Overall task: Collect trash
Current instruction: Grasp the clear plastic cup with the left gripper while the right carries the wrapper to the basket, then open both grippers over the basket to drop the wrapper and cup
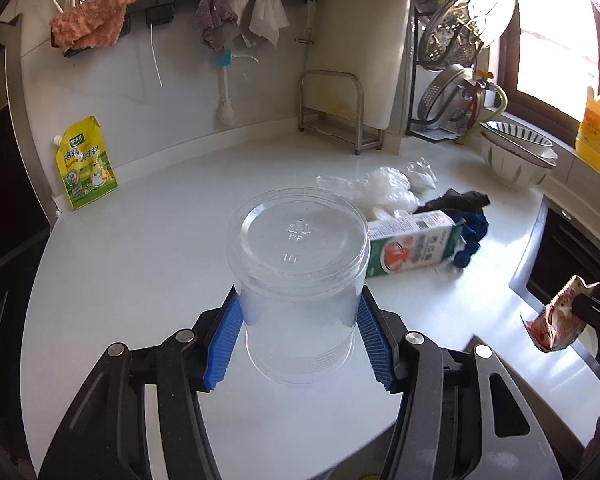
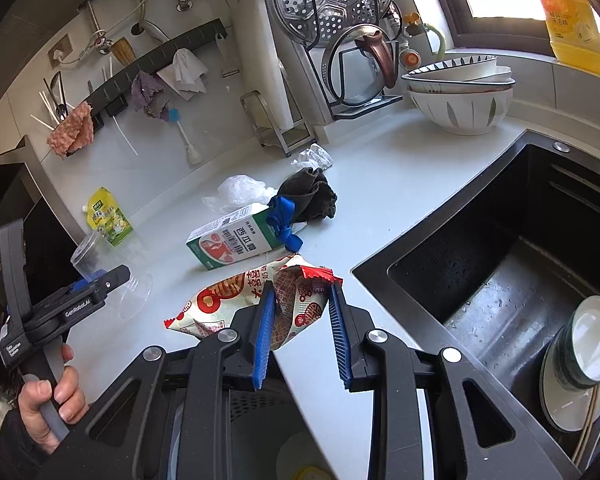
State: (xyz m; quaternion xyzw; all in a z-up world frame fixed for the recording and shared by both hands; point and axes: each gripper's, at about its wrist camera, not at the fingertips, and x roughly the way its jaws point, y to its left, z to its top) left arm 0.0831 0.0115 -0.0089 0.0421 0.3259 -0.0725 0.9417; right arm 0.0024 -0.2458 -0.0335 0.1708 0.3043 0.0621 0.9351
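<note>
My left gripper is shut on a clear plastic cup, held bottom-up above the white counter. The right wrist view shows that same gripper at the left, with the cup in it and a hand on the handle. My right gripper is shut on a crumpled red-and-white snack wrapper, which also appears at the right edge of the left wrist view. On the counter lie a green-and-white drink carton, a clear plastic bag and a crumpled tissue.
A dark cloth with a blue piece lies against the carton. A yellow pouch leans on the back wall. Stacked bowls and a pot-lid rack stand at the right. The black sink holds plates.
</note>
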